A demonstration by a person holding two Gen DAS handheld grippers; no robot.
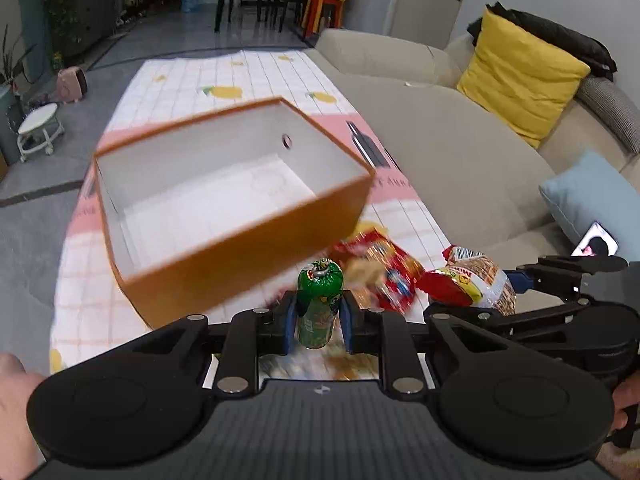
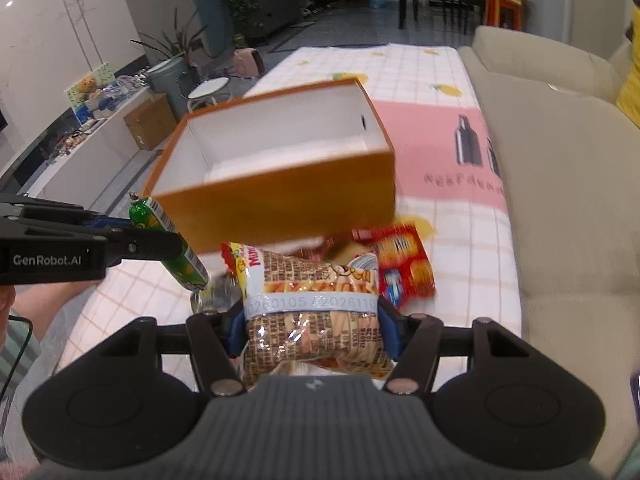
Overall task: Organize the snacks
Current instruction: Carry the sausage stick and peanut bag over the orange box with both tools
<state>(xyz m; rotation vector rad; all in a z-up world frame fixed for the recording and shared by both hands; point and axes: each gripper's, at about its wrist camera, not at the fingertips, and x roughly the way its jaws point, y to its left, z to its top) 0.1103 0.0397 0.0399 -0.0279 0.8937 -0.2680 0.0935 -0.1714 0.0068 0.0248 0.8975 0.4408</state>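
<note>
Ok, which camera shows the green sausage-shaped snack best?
Right wrist: the green sausage-shaped snack shows side-on along most of its length, crossed by the left hand-held gripper. Left wrist sees it foreshortened between the pads.

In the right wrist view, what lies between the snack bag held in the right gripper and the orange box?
Only bare tablecloth. The red cracker packet lies off to the right of the snack bag, near the orange box.

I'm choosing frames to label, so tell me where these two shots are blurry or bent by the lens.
Left wrist view: the orange box and the red snack packet are motion-smeared, while the green packet in the left gripper is sharper; fisheye bends the sofa. Right wrist view: the box edges smear, the held brown snack bag is clear, and corners vignette dark.
</note>
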